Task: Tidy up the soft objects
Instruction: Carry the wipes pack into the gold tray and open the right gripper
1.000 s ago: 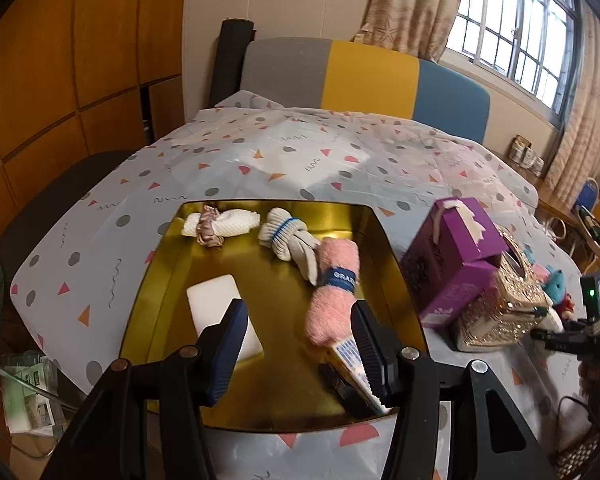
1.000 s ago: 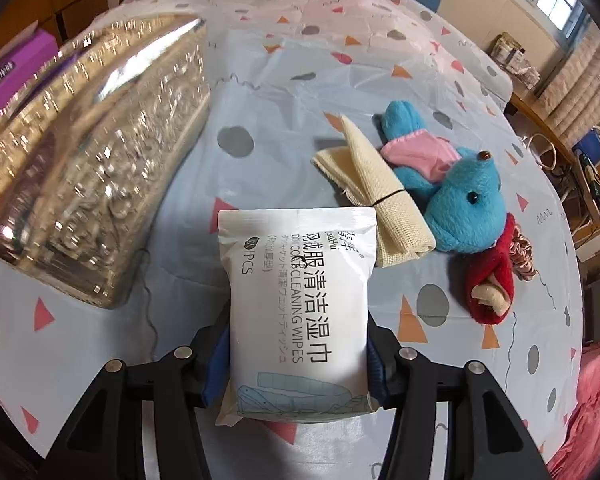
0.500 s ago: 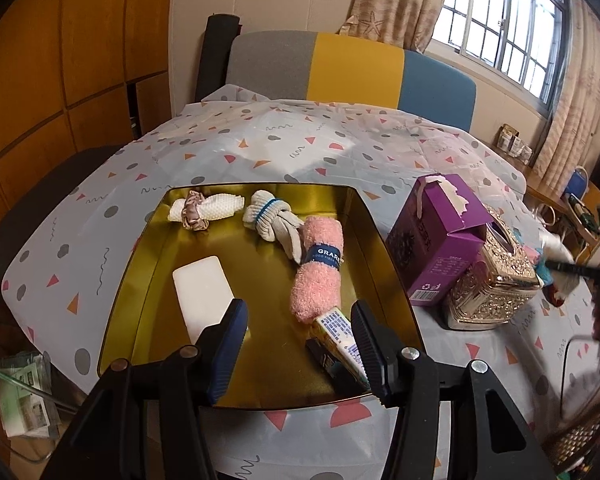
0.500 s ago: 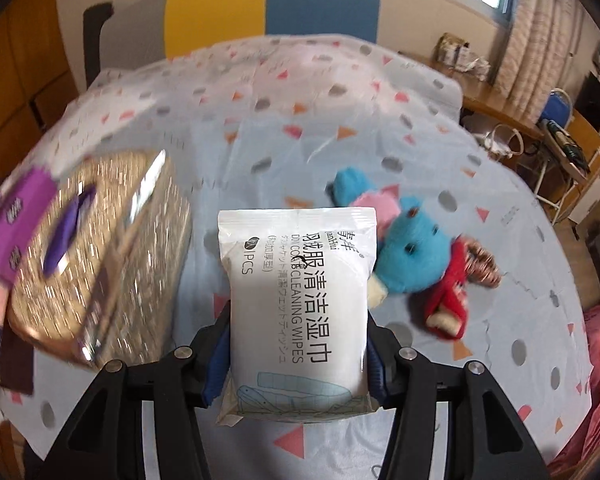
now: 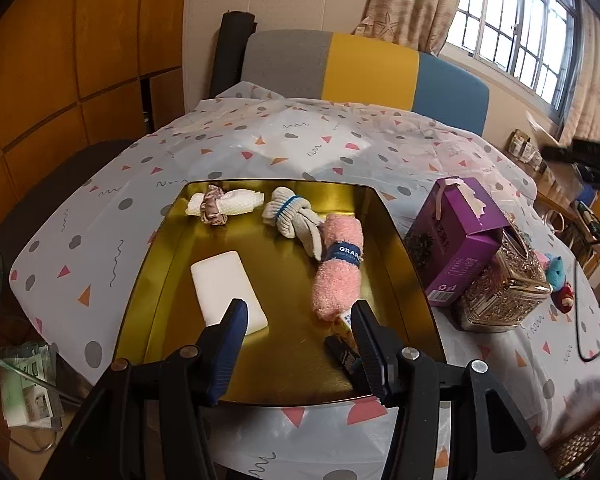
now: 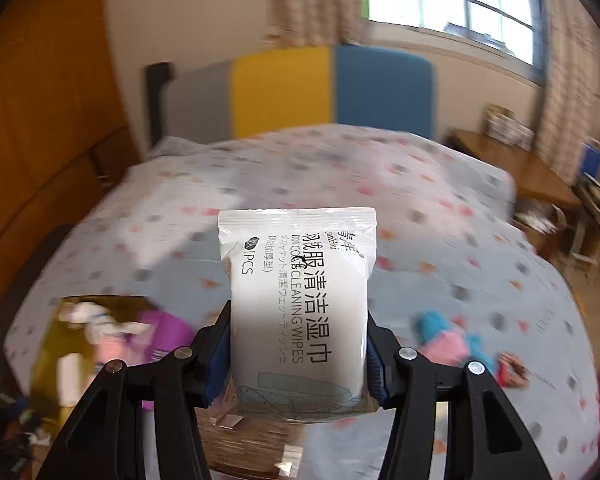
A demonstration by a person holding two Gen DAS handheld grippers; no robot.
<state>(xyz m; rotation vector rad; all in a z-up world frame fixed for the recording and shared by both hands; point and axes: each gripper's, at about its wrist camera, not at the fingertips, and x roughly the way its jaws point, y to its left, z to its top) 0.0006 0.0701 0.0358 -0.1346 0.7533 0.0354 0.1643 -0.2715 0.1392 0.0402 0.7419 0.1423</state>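
Observation:
My right gripper [image 6: 298,338] is shut on a white pack of cleaning wipes [image 6: 298,300], held high above the table. My left gripper [image 5: 298,314] hangs open and empty over the near side of the gold tray [image 5: 396,240]. In the tray lie a white pad [image 5: 226,286], a rolled pink towel [image 5: 338,270], a white sock bundle with a blue band [image 5: 292,216], a cream cloth in a scrunchie [image 5: 224,208] and small packets [image 5: 342,340]. A blue plush toy [image 6: 444,330] [image 5: 556,272] lies on the cloth at the right. The right gripper [image 5: 580,152] shows blurred at the left wrist view's right edge.
A purple box [image 5: 456,240] and a shiny gold tissue box [image 5: 504,284] stand right of the tray. The table wears a dotted cloth [image 5: 300,148]. A grey, yellow and blue chair [image 5: 364,68] stands behind it. A wooden desk [image 6: 520,168] sits by the window.
The right gripper has risen well above the table with the wipes pack and tilted up, so the room now shows. The left gripper has drawn back a little from the tray.

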